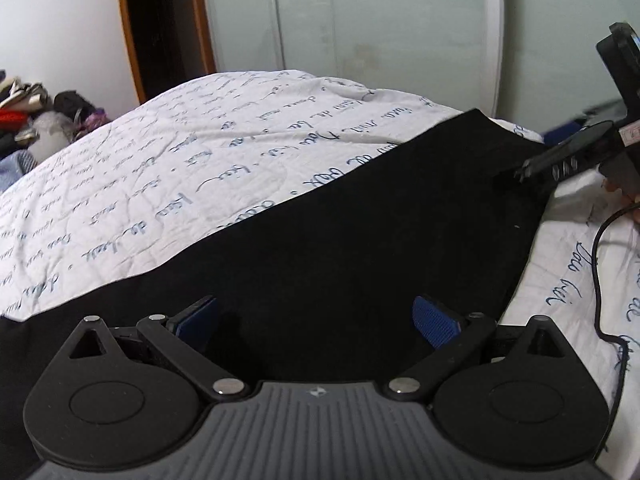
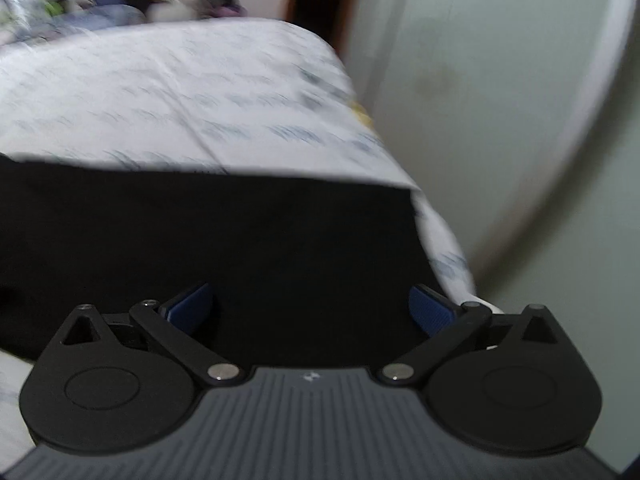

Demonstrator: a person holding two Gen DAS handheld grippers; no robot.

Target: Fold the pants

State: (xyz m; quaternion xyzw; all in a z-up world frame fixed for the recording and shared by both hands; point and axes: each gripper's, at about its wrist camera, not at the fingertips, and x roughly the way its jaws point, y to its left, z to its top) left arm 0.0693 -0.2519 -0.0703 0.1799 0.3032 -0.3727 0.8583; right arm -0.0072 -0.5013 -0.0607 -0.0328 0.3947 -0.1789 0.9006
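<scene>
We see wide bare bedspread (image 1: 168, 168) beyond pants (image 1: 320, 240), toward far bed edge: free passage there. Cable (image 1: 598, 264) trails over near-right bed corner, snag risk. Clothes pile (image 1: 44, 120) crowds far-left edge. Wardrobe doors (image 2: 500, 100) stand close along right bed edge, little side room. Right gripper (image 1: 516, 174) sits at pants' far-right corner.

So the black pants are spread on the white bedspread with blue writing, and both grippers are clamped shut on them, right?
Not quite. Both grippers are open: the left gripper and right gripper show blue fingers spread wide in their wrist views. The black pants do lie on the bedspread.
</scene>
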